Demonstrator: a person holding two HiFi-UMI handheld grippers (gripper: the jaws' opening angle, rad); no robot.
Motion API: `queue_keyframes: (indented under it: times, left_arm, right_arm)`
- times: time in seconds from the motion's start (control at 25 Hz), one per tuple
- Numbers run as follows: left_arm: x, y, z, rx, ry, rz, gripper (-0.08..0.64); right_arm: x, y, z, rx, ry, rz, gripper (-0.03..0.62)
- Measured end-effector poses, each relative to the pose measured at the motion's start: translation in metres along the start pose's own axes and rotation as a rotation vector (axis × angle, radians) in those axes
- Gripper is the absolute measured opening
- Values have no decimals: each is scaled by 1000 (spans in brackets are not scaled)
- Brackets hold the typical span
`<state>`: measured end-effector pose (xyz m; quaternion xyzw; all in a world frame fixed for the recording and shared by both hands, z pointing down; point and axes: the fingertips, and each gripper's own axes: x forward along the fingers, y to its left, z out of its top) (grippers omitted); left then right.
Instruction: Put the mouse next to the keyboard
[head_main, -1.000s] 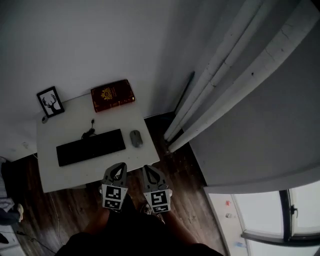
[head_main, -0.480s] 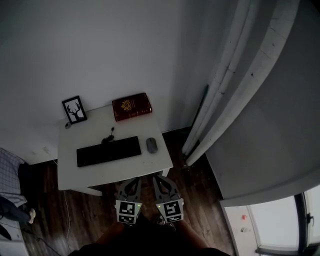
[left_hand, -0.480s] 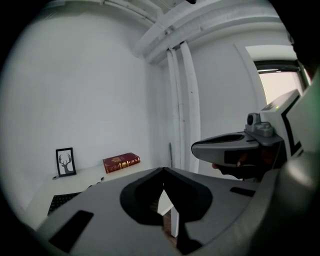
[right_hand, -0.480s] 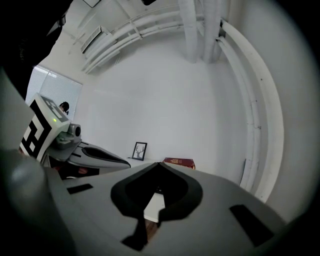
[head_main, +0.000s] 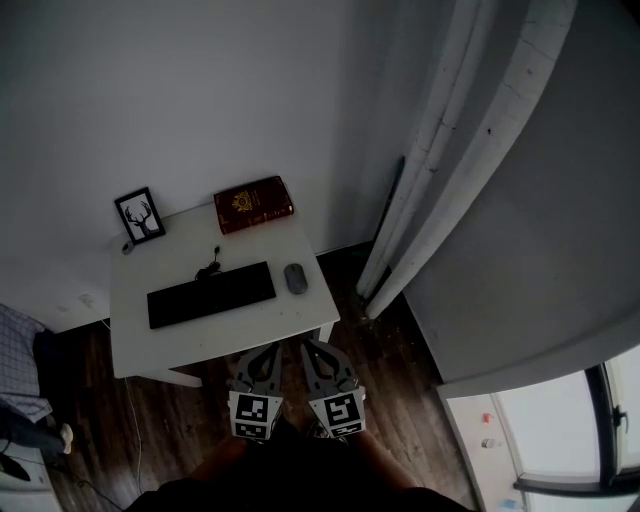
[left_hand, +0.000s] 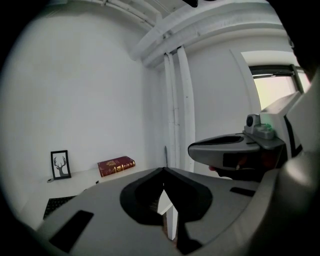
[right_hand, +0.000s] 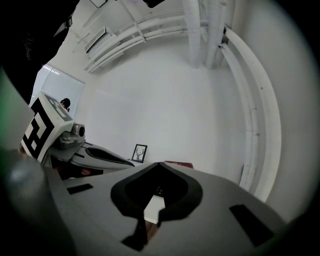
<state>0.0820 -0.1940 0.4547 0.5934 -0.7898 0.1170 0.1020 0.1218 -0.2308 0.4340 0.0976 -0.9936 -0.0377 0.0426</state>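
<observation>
The 2 grippers are hanging side by side at the near edge of the surface (head_main: 230, 338), low and short of everything on it. The left gripper (head_main: 266, 352) is showing its jaws pressed fully together with nothing between them, and the right gripper (head_main: 312, 349) is looking just the same: tips meeting, nothing held.

The mouse (head_main: 295, 278) is lying flat on the surface, just right of the keyboard (head_main: 211, 294), with a narrow gap between them. As things lie, it is already sitting beside the keyboard, so the placing looks done or nearly so.

If it is needing another nudge, I am judging it a light, stiff thing with a smooth, rounded shell that is likely to slip under a pinch from above. Taking it across its 2 long sides, around the middle, is looking like the safest hold. I cannot tell whether a cord is trailing from it.

Counting what is out: 1 mouse, 1 keyboard, 1 red book (head_main: 253, 204) at the far edge, and 1 framed deer picture (head_main: 139, 215) standing at the far left corner.
</observation>
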Motion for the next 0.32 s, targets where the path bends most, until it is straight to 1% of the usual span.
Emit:
queue_keyframes:
  times: [0.32]
  left_arm:
    - [-7,3,-5,2,-2,0,3]
  right_arm:
    - [6,16,3,5,-22,39,20]
